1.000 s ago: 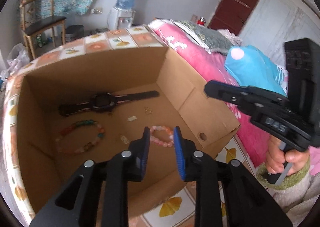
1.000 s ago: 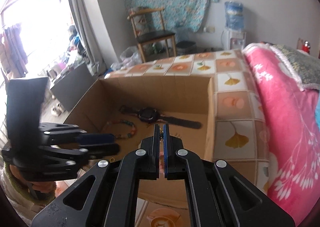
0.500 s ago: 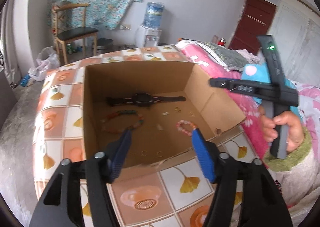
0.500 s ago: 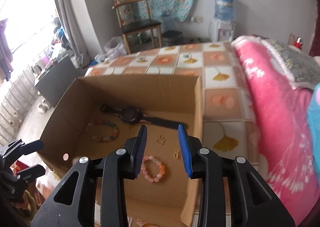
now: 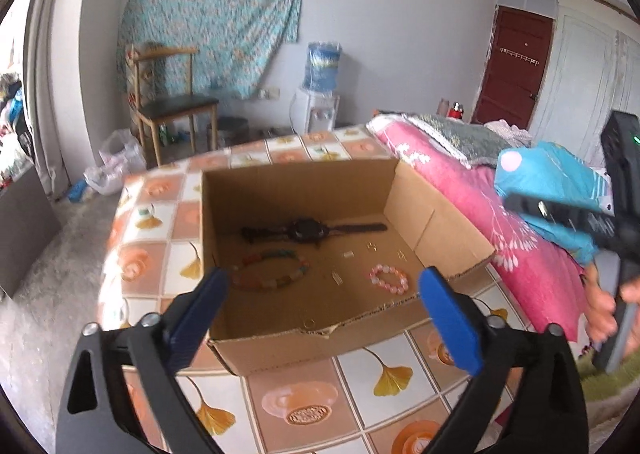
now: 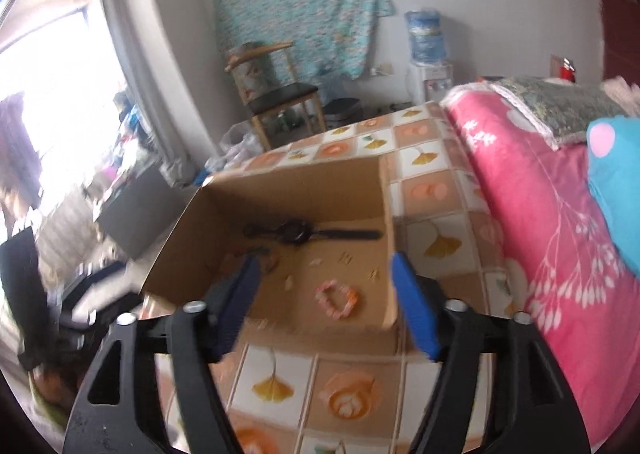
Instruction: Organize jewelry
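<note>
Opening wide, both the left tongs [image 5: 322, 292] and the right tongs [image 6: 324, 280] have just spread their jaws with nothing between them, hanging short of the cardboard box [image 5: 256, 350] on the tiled counter [image 5: 352, 398]. Inside lie a pink bead bracelet [image 5: 389, 278], a multicolour bracelet [image 5: 270, 269], small earrings [image 5: 373, 246] and, farthest, a black watch [image 5: 306, 230]; likely the last piece is dropped and sorting is nearly done.
</note>
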